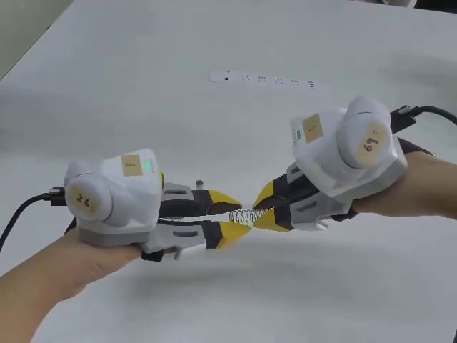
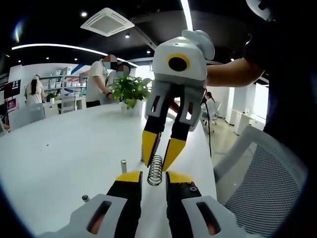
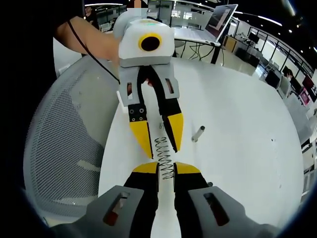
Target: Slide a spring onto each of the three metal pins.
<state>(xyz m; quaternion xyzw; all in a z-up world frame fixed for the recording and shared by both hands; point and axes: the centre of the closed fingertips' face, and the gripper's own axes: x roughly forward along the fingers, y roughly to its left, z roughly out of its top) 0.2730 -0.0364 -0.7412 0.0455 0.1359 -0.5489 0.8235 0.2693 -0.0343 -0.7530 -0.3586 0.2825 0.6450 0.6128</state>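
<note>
A small steel spring (image 1: 247, 214) lies level in the air between my two grippers, which point tip to tip. My right gripper (image 1: 258, 214) is shut on one end of it; in the right gripper view the spring (image 3: 164, 157) runs up from my right gripper (image 3: 166, 169) into the left gripper (image 3: 161, 150). My left gripper (image 1: 242, 215) appears shut on a thin metal pin (image 1: 218, 207) that enters the spring's other end. In the left gripper view the spring (image 2: 155, 170) sits just past my left gripper (image 2: 154, 177). A second pin (image 2: 124, 165) stands upright on the table beside it.
The white table (image 1: 214, 128) stretches far ahead, with a white power strip (image 1: 264, 79) lying on it. A short pin (image 1: 199, 184) stands behind the left gripper. A mesh chair (image 2: 262, 178) sits at the table's edge. People and a potted plant (image 2: 130, 89) are at the far end.
</note>
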